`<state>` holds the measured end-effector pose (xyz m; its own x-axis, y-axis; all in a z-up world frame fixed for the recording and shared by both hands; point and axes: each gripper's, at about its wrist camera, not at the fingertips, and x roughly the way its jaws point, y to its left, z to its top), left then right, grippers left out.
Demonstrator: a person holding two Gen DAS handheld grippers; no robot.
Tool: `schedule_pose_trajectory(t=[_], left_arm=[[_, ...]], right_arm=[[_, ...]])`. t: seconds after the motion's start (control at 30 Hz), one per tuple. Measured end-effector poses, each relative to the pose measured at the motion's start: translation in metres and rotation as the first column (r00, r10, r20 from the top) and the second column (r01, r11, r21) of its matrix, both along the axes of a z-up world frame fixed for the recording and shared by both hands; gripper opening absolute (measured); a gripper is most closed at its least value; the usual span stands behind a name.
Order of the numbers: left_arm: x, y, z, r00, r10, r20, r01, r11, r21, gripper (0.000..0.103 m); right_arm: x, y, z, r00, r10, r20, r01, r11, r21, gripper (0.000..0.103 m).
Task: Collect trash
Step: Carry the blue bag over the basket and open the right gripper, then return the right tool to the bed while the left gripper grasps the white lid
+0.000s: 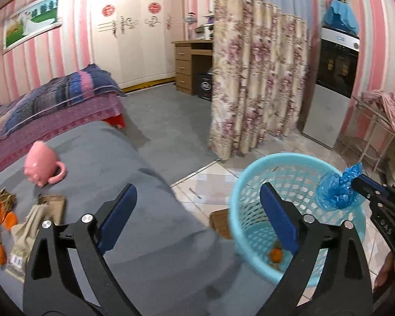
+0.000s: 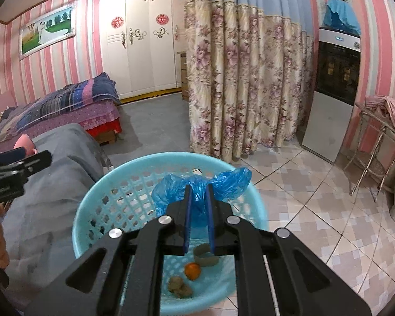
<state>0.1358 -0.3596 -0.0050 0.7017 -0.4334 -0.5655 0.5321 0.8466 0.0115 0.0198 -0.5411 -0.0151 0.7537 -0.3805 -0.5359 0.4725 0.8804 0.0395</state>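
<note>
The right gripper [image 2: 198, 192] has its fingers clamped on a blue bag [image 2: 197, 187] of thin, crinkly plastic, scrunched into a lump with no clear long side. The bag hangs over the bin [image 2: 92, 202], a round blue plastic basket with holes in its wall, on the floor by the surface's edge. The left gripper [image 1: 197, 205] has its fingers wide apart, nothing between them. Orange peel [image 2: 192, 270] lies inside the bin.

My own arm blocks part of the basket [image 2: 97, 200] floor — beside the orange piece [image 2: 192, 270] sits a brownish lump [image 2: 180, 285] I can't identify. The litter [image 1: 6, 218] on the grey cloth [image 1: 123, 163] runs off the edge, blurred.
</note>
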Motion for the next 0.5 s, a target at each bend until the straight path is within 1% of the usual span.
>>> schedule_pose_trajectory(t=[0.1,0.13,0.17,0.2,0.23,0.27,0.3,0.33,0.37,0.43,0.5], left_arm=[[0.002,0.017,0.002,0.999,0.031,-0.009,-0.031,0.999,-0.008,0.092],[0.002,0.025,0.003,0.999,0.047,-0.011,-0.048,0.999,-0.009,0.094],[0.001,0.031,0.003,0.998,0.06,-0.012,-0.06,0.998,-0.011,0.096],[0.0,0.036,0.003,0.998,0.067,-0.013,-0.067,0.998,-0.012,0.096],[0.0,0.041,0.004,0.997,0.073,-0.012,-0.073,0.997,-0.012,0.096],[-0.002,0.047,0.004,0.997,0.082,-0.008,-0.082,0.997,-0.009,0.096],[-0.003,0.054,0.005,0.996,0.094,-0.003,-0.094,0.996,-0.003,0.096],[-0.004,0.058,0.005,0.995,0.1,-0.001,-0.1,0.995,-0.002,0.096],[-0.005,0.066,0.006,0.994,0.111,-0.001,-0.111,0.994,-0.004,0.096],[-0.006,0.076,0.008,0.992,0.126,-0.005,-0.126,0.992,-0.012,0.096],[-0.007,0.091,0.011,0.989,0.148,-0.007,-0.148,0.989,-0.024,0.096]], right_arm=[[0.013,0.008,-0.004,1.0,-0.001,0.001,0.001,1.0,0.003,0.012],[0.018,0.011,-0.006,1.0,-0.006,-0.005,0.006,1.0,-0.007,0.016],[0.022,0.013,-0.007,1.0,-0.009,-0.011,0.009,1.0,-0.019,0.03],[0.025,0.015,-0.008,1.0,-0.014,-0.014,0.013,0.999,-0.03,0.042],[0.027,0.016,-0.008,1.0,-0.015,-0.015,0.015,0.999,-0.035,0.06],[0.028,0.018,-0.009,1.0,-0.014,-0.01,0.013,0.999,-0.039,0.063],[0.027,0.018,-0.009,1.0,-0.018,-0.012,0.017,0.999,-0.042,0.064],[0.027,0.018,-0.009,1.0,-0.023,-0.014,0.022,0.999,-0.044,0.068],[0.025,0.019,-0.008,0.999,-0.032,-0.012,0.031,0.999,-0.044,0.078],[0.021,0.02,-0.005,0.998,-0.055,0.001,0.055,0.998,-0.04,0.091],[0.016,0.023,-0.002,0.998,-0.064,0.018,0.064,0.997,-0.037,0.093]])
